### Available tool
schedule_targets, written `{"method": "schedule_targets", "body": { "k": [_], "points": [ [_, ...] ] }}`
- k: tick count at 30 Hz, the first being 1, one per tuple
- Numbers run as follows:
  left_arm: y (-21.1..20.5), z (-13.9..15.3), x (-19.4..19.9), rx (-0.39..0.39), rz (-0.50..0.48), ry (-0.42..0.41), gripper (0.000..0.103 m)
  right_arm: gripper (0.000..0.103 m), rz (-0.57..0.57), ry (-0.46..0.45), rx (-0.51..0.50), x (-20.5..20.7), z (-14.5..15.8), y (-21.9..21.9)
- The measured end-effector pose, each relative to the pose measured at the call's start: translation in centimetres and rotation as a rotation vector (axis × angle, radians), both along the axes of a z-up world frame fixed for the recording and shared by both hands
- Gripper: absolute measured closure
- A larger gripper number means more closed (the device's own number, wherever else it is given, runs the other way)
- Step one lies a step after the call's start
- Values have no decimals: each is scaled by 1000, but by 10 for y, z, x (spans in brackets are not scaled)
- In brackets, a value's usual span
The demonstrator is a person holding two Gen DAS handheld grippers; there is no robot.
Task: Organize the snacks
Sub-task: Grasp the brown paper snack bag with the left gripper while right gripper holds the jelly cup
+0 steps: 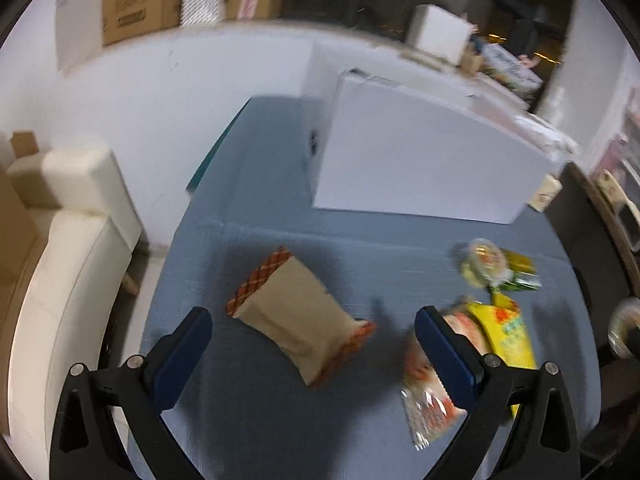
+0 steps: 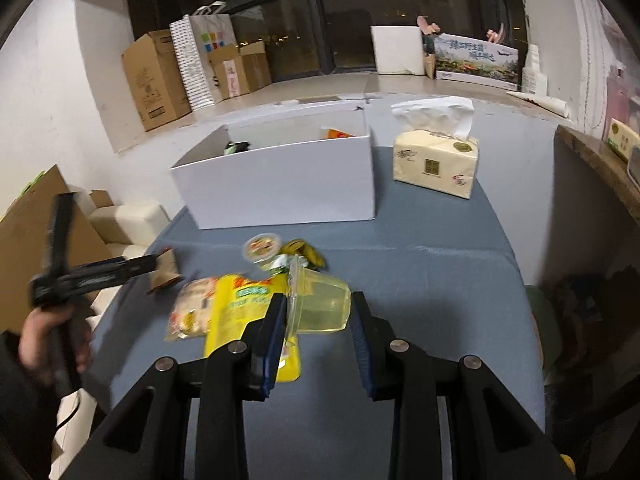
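The right gripper (image 2: 318, 312) is clamped on a clear jelly cup (image 2: 320, 300) lying on its side, held in front of the white box (image 2: 280, 184), while the left gripper (image 1: 314, 330) hangs with its jaws wide and nothing in them over a brown snack packet (image 1: 298, 314). Between the grippers and the box lie a yellow bag (image 2: 240, 312) and a lidded cup (image 2: 262, 246) (labels too blurred to read). Beside the box, to its right, stands a tissue pack (image 2: 436, 160).

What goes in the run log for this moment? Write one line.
right gripper: shut on jelly cup | left gripper: open above brown snack bag | white box: partly filled
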State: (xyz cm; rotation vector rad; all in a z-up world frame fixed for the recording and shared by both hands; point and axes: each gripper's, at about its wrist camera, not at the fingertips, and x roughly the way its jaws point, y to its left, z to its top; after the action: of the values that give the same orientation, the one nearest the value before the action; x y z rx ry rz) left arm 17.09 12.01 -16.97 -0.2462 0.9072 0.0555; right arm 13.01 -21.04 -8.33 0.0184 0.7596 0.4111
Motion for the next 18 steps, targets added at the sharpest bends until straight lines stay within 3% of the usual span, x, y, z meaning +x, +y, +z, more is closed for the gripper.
{"method": "schedule_targets", "body": {
  "k": [5,8,12,15,18],
  "points": [
    [-6,-23,16,22,0,59,0,69,20,-11,-3,-7,5,5],
    [-14,-26,14,82,2,60,3,69,23,-10,0,-8,5,4],
    [-25,-26,8,161,-18,43,18,69,22,7,3,-6,1,4],
    [-21,-21,1,95,-28,19,50,69,23,11,1,-6,-1,4],
    [-24,-11,-8,72,-42,-13,50,69,27,11,-2,-6,-2,6]
  ]
}}
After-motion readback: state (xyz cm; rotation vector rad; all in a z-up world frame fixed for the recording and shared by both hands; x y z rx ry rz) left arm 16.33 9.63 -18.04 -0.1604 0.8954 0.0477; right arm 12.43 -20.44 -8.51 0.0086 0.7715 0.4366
